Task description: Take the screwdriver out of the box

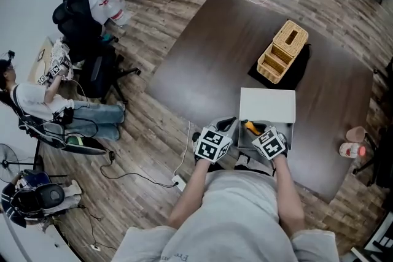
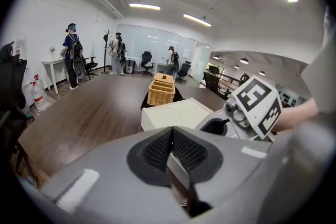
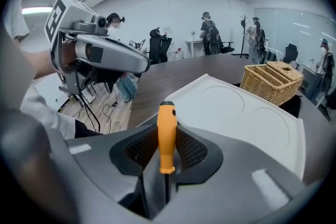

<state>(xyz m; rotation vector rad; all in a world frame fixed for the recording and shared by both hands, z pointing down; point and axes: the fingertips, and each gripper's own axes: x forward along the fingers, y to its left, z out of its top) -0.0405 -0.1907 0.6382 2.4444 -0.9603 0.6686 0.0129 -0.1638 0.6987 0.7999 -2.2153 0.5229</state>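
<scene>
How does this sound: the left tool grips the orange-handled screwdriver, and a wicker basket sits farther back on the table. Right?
Not quite. The right tool holds the screwdriver, not the left: the right gripper view shows its jaws shut on the orange handle. The wicker basket does sit farther back on the table.

Dark brown surface (image 1: 209,64), set at an angle across the centre of the head view, on a wood-plank floor (image 1: 153,150). White box (image 1: 267,104) at its lower-centre edge. Black mat (image 1: 299,73) toward the upper right, wicker basket (image 1: 282,51) on the mat.
</scene>
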